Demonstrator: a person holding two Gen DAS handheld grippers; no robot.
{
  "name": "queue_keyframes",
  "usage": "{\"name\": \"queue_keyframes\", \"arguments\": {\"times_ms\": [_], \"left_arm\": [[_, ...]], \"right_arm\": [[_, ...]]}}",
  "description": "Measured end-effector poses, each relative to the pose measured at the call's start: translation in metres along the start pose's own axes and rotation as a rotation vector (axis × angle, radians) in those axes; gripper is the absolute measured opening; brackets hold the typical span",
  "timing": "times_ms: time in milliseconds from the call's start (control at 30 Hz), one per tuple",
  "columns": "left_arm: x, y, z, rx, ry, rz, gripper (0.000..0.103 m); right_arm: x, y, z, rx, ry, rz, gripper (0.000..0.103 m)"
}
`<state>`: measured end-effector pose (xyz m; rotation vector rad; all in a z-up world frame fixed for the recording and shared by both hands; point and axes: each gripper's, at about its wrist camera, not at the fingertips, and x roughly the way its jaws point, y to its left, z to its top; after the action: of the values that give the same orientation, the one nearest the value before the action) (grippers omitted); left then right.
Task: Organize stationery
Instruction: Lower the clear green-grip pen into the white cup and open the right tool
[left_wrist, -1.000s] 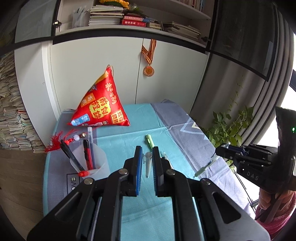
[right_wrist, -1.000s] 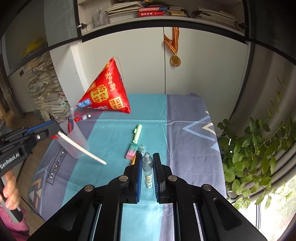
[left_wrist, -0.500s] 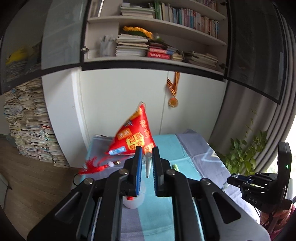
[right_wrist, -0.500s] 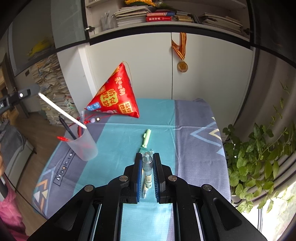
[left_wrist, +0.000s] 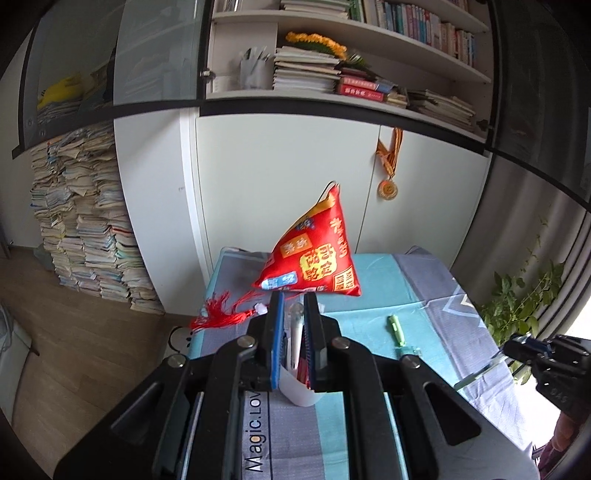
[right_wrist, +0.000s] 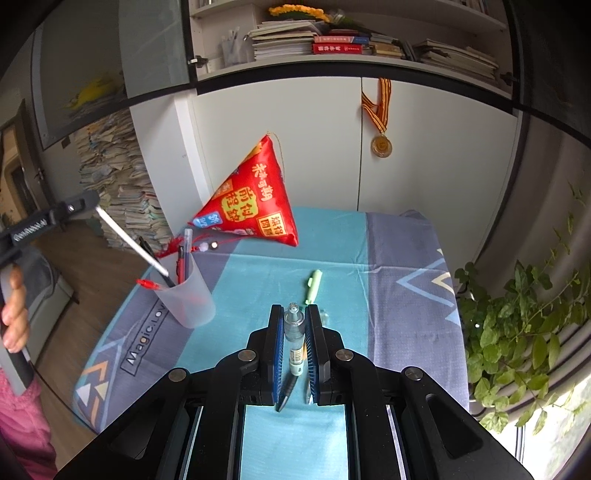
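My left gripper (left_wrist: 294, 325) is shut on a white pen (left_wrist: 295, 339) and holds it tip-down into the translucent pen cup (left_wrist: 299, 391). In the right wrist view the same left gripper (right_wrist: 88, 201) sits up left, its white pen (right_wrist: 129, 240) slanting into the cup (right_wrist: 186, 301), which holds red and black pens. My right gripper (right_wrist: 294, 339) is shut on a clear grey-green pen (right_wrist: 293, 332), held above the cloth. A light green pen (right_wrist: 314, 286) lies on the cloth ahead of it; it also shows in the left wrist view (left_wrist: 395, 326).
A red pyramid-shaped cushion (right_wrist: 251, 203) with a red tassel stands at the back of the table. The teal and grey tablecloth (right_wrist: 399, 266) covers the table. White cabinets stand behind, a plant (right_wrist: 524, 332) to the right, stacked books (left_wrist: 85, 229) on the floor at left.
My left gripper has swung over the cup and lowered the white pen's tip into it. My right gripper has lifted its pen slightly and stayed shut.
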<state>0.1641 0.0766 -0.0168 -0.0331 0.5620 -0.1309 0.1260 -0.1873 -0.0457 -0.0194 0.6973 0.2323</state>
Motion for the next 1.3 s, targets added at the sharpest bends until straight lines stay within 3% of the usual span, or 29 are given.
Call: {"name": "queue_keyframes", "arguments": {"times_ms": [600,733,933,1300], "left_arm": [[0.035,0.005,-0.025,-0.024,0.122,-0.075,0.010],[0.033,0.010,-0.029,-0.032,0.134,-0.087,0.032],[0.012,0.026,-0.033,-0.059,0.079,-0.056,0.050],[0.007,0.056,-0.051,-0.096,0.094,0.009,0.053]], "right_arm": [[0.005,0.064,0.050,-0.084,-0.075,0.107,0.012],[0.017,0.076,0.058,-0.081,-0.069,0.130,0.012],[0.032,0.091,0.069,-0.077,-0.062,0.153,0.012],[0.076,0.128,0.077,-0.127,-0.014,0.160,0.012]]}}
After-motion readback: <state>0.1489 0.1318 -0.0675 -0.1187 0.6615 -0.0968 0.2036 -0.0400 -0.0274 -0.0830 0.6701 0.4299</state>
